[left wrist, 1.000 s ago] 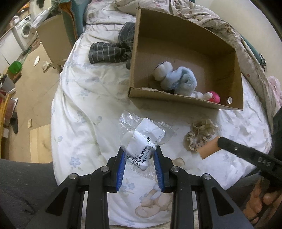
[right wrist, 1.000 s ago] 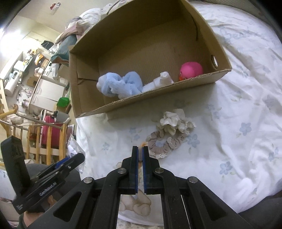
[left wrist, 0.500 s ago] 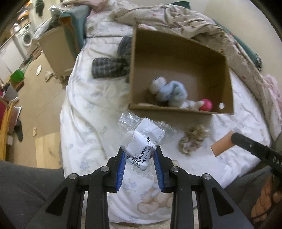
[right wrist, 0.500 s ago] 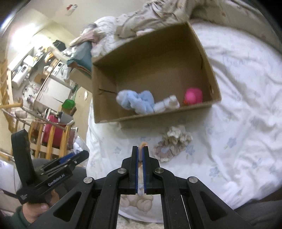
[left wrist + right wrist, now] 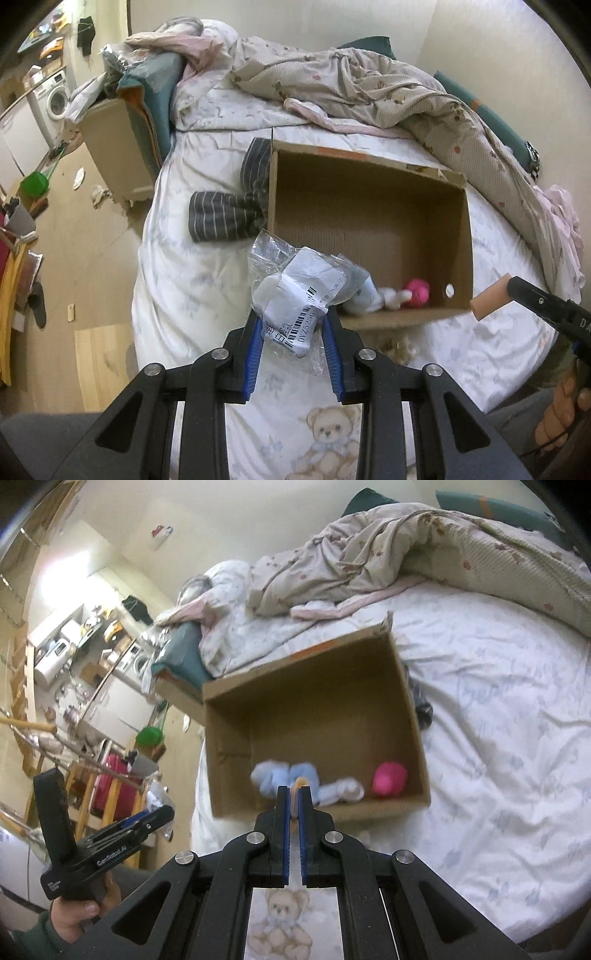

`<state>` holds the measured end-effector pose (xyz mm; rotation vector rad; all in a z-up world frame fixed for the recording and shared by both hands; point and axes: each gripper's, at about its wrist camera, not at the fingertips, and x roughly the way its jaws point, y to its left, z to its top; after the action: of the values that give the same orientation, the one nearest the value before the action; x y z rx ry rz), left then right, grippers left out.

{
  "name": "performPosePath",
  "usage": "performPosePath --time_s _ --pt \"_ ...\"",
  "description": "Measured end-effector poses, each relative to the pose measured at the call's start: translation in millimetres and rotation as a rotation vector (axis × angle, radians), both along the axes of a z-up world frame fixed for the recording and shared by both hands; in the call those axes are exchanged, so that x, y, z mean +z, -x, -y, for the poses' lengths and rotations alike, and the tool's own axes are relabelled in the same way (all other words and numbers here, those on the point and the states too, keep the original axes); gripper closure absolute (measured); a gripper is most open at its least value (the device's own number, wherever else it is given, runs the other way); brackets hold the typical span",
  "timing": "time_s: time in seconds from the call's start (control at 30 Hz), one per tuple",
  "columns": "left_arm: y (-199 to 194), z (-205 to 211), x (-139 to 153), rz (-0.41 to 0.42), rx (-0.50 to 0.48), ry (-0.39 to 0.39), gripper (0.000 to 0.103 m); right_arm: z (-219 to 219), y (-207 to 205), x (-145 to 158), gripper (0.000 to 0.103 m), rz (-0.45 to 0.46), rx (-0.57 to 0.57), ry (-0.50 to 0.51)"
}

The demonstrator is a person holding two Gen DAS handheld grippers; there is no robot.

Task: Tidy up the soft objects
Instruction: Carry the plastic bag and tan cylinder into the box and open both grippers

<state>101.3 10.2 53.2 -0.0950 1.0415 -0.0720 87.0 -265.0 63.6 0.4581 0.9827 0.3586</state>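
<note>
My left gripper [image 5: 293,325] is shut on a clear plastic bag [image 5: 299,295] holding a white soft item with a barcode label, lifted above the bed beside the near left corner of the cardboard box [image 5: 365,157]. My right gripper [image 5: 294,792] is shut on a thin peach-coloured soft piece [image 5: 295,788]; in the left wrist view that piece [image 5: 489,297] sticks out as a short roll. In the box [image 5: 314,686] lie a blue plush [image 5: 269,775], a white sock [image 5: 345,790] and a pink ball [image 5: 389,779]. A lace scrunchie [image 5: 400,345] lies on the sheet before the box.
A grey striped garment [image 5: 225,218] lies left of the box. A crumpled quilt [image 5: 369,85] is heaped behind it. The bed's edge drops to the floor [image 5: 55,240] on the left. Wooden chair rails [image 5: 40,738] stand beyond the left gripper [image 5: 159,812].
Both grippers have risen with their loads still held. The box and bed look smaller and farther below. The scrunchie has slipped mostly out of sight behind the fingers.
</note>
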Motion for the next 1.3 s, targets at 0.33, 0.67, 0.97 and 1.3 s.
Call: performPosePath --time_s 0.33,0.67,0.97,1.3 --pt "-44 11 -21 -0.003 0.000 -0.014 0.075 0 -35 -30 0.097 -0.029 -0.025 0.016" --pt "-61 11 -62 0.032 0.011 0.004 0.075 -13 -44 -59 0.097 -0.075 -0.015 0.049" --pt "-64 16 -67 0.012 -0.022 0.033 0.075 -22 -54 -83 0.097 -0.144 0.012 0.105" --pt "-65 14 -69 -0.008 -0.015 0.059 0.075 -27 -58 -94 0.097 -0.168 0.022 0.127"
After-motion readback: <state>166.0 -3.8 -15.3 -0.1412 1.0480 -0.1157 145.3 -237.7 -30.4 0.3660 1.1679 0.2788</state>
